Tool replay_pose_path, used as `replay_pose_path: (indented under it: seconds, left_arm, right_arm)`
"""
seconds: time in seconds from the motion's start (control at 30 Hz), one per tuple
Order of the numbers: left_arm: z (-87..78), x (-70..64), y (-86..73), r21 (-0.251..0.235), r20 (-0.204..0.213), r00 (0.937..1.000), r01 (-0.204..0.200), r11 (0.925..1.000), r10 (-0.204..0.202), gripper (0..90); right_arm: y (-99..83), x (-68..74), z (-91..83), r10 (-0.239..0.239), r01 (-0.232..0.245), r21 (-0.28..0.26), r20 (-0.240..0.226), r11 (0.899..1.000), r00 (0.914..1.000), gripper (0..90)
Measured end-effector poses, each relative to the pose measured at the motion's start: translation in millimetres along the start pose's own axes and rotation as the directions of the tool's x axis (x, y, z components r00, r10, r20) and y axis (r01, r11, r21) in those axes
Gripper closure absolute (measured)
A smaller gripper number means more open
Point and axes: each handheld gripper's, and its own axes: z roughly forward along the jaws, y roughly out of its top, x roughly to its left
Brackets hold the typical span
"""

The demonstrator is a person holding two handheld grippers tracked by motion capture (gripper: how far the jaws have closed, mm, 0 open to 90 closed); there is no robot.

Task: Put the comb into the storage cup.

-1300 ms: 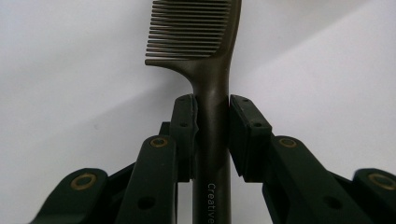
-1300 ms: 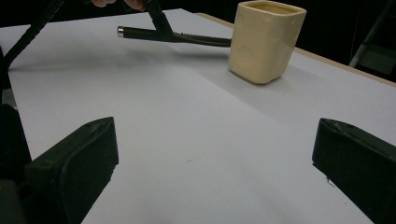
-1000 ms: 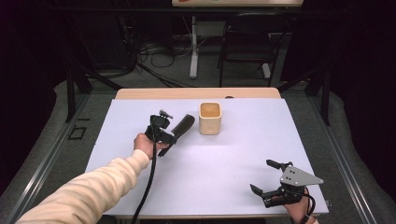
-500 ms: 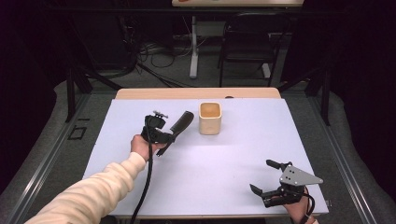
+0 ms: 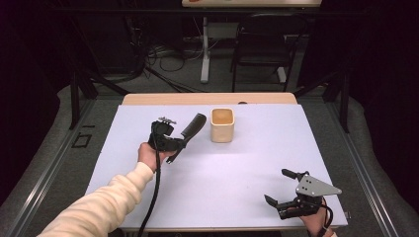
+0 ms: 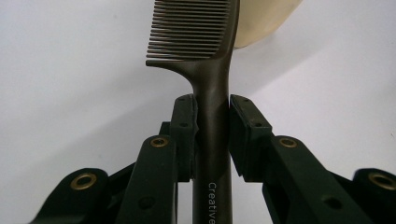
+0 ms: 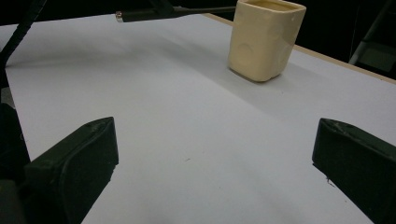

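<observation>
Since 1 s ago the left gripper w/ the comb has crept slightly toward the person and to the left, away from the cup; the right gripper and cup haven't moved.

Left gripper: held above the white table, left of centre, by a hand in a cream sleeve. Jaws pressed together on the comb handle. In the left gripper view the pads squeeze the dark handle from both sides, just below where the teeth start; the comb runs straight out ahead, teeth to the left of the spine. The handle shows white lettering near the bottom edge.

In the high view, the comb points up and right toward the cup, tip near its left side but apart from it. Cup sits behind the comb's far end in the left gripper view.

The cup is cream, squarish, upright, open top, at the back-centre of the table. In the right gripper view the cup stands ahead, right of centre, w/ the comb to its left, off the surface.

Right gripper: low at the front right corner of the table, jaws spread wide, nothing between them, grey plate on top. Cable trails from the left gripper along the forearm.
</observation>
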Motion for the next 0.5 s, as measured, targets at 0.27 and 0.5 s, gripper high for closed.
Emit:
replay_pose_path:
  seconds: [0.27,0.5]
  left_arm:
    - [-4.4,-2.7,0.9,-0.039,-0.004,0.9998,-0.021,0.999,0.021,72.7]
    - [-7.5,-3.9,3.0,-0.076,0.001,0.9996,-0.028,0.9967,0.028,72.7]
  right_arm:
    - [-0.2,-0.2,0.6,0.003,-0.003,-0.001,0.0,1.0,1.0,0.0]
    - [-0.3,-0.2,0.6,0.003,-0.003,0.0,0.001,1.0,1.0,0.0]
